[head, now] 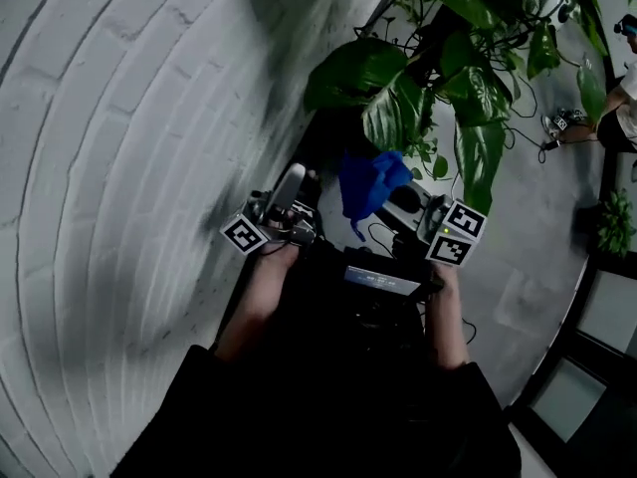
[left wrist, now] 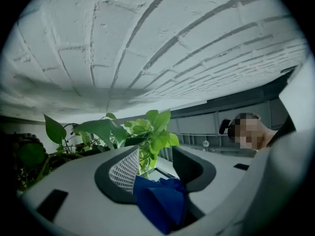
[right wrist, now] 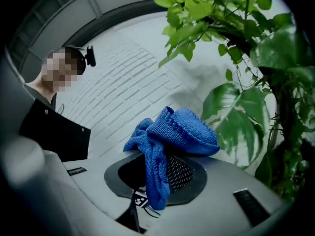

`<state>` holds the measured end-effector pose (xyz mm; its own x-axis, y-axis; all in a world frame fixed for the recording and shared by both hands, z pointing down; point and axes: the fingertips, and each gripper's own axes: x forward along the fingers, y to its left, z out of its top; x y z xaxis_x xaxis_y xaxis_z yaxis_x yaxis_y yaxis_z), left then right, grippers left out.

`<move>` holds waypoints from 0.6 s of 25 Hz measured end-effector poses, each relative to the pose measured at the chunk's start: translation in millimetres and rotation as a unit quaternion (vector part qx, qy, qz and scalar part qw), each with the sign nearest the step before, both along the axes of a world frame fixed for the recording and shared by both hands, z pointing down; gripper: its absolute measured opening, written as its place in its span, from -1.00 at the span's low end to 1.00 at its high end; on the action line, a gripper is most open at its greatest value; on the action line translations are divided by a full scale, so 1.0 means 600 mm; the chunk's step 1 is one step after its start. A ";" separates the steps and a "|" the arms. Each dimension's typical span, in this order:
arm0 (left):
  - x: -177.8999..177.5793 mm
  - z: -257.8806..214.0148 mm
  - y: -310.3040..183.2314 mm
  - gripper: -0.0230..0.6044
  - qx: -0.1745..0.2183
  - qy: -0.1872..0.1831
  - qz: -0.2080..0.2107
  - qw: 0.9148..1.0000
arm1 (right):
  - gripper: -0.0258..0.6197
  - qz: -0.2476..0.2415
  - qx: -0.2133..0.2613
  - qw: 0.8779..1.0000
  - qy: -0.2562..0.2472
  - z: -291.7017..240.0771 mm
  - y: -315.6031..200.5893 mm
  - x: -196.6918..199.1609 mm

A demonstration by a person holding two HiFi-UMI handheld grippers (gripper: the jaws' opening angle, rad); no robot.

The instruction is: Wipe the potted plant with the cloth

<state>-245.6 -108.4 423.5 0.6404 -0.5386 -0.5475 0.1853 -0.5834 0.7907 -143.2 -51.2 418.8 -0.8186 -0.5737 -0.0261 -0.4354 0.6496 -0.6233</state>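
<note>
Blue knitted cloth (right wrist: 172, 132) is sitting bunched at the tip of the right gripper (right wrist: 165, 173), whose jaws are clamping together on it, so a loose wad is facing outward, seemingly ready for rubbing leaves. It is hanging between the two grippers, just on the near side of the potted plant (head: 448, 68), whose broad leaves are drooping at the far right. The left gripper (left wrist: 156, 167) is pointing up at the foliage with its jaws standing apart; a blue fold is lying low between them, and whether they are pinching it is unclear. Likely its role is steadying a leaf. Pale brick wall (head: 119, 118) is filling the left
</note>
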 end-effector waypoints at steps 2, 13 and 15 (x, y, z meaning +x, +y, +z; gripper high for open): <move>0.027 -0.011 0.034 -0.24 0.005 -0.005 -0.002 1.000 | -0.59 0.033 0.000 0.999 -0.030 -0.012 0.023 0.057; 0.160 -0.073 0.252 -0.24 0.050 -0.044 0.032 0.997 | -0.59 0.102 0.037 0.986 -0.128 -0.054 0.200 0.227; 0.170 -0.080 0.283 -0.24 0.051 -0.046 0.037 0.997 | -0.59 0.100 0.045 0.984 -0.140 -0.062 0.225 0.230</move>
